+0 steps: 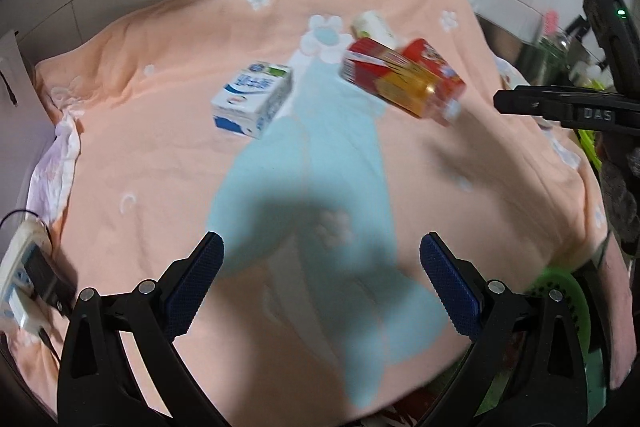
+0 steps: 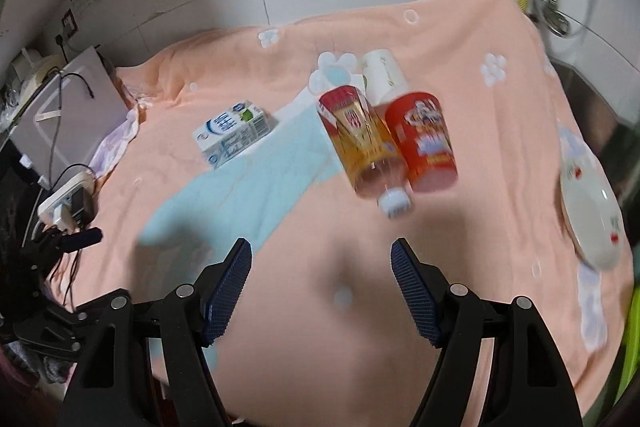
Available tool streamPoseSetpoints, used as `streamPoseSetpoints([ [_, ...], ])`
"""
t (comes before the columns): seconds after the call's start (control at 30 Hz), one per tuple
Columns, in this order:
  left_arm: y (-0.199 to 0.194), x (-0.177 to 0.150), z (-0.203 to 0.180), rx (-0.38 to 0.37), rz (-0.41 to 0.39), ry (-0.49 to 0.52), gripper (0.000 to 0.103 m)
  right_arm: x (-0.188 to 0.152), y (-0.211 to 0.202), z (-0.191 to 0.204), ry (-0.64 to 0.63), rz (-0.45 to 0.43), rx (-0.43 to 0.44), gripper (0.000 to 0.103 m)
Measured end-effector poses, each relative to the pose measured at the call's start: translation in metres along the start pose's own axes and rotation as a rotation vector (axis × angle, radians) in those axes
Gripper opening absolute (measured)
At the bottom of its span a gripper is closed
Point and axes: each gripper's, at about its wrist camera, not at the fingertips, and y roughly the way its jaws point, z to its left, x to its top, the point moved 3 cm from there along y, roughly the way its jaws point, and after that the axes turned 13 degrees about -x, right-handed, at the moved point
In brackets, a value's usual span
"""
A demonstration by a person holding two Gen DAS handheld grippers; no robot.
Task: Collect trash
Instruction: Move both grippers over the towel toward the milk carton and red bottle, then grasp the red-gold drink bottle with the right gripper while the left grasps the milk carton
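On a peach cloth (image 2: 460, 59) with a pale blue shape lie a white and blue milk carton (image 1: 252, 99) (image 2: 232, 137), a clear bottle (image 1: 396, 83) (image 2: 360, 143) with a red and yellow label and a white cap, a red cup (image 1: 436, 67) (image 2: 424, 143) and a white paper cup (image 1: 374, 25) (image 2: 382, 73). My left gripper (image 1: 322, 287) is open over the blue shape, well short of the carton. My right gripper (image 2: 322, 291) is open, nothing between its fingers, with the bottle cap just beyond them. The right gripper's black arm (image 1: 560, 107) shows at the right edge of the left wrist view.
A white plate (image 2: 588, 203) with red dots lies at the cloth's right edge. A power strip with plugs (image 2: 68, 203) (image 1: 24, 279) sits at the left. A green perforated basket (image 1: 560, 291) shows at lower right. White tiled wall with fruit stickers behind.
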Motion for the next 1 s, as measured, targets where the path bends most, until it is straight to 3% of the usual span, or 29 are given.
streamPoseSetpoints([
  [0.43,0.022,0.054,0.068,0.062,-0.027,-0.015,0.097,0.069,0.098,0.007,-0.103,0.103,-0.067,0.070],
  [1.0,0.068,0.106,0.106,0.067,-0.007,0.010,0.097,0.103,0.161,0.015,-0.214,0.174,-0.155,0.070],
])
